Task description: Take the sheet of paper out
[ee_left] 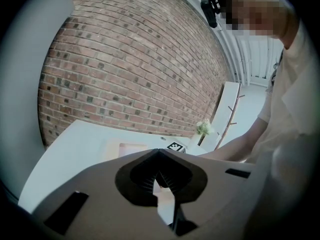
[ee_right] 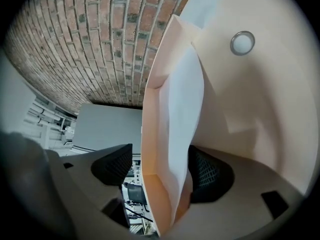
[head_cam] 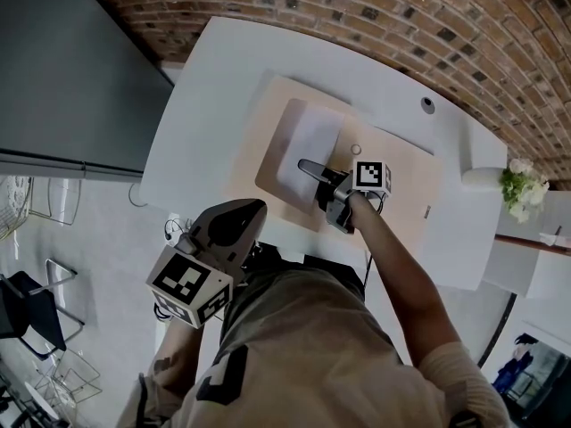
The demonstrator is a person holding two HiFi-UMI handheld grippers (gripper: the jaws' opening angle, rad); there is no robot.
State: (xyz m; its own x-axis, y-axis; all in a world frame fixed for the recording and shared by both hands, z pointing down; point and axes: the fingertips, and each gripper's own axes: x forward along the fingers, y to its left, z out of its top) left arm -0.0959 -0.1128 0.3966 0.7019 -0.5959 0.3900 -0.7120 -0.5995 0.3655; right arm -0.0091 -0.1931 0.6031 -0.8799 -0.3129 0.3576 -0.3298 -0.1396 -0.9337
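Right gripper [ee_right: 160,171] was released, jaws apart, straddling the near edge of the peach paper folder [ee_right: 150,144]. White sheet of paper [ee_right: 182,109] lay in that folder, between the jaws. Left gripper [ee_left: 159,156] was clenched on nothing, well back from the folder.

A white tabletop [head_cam: 205,87] is seen, its curved far edge set close to a brick wall [head_cam: 401,16]. A large beige mat [head_cam: 401,176] is laid askew across the middle, and its near edge is brought close to the tabletop's near edge. A round cap [head_cam: 428,105] is set into the white surface just beyond the mat's far side. A white pot [head_cam: 482,178] with pale flowers [head_cam: 522,185] is stood at the right end.
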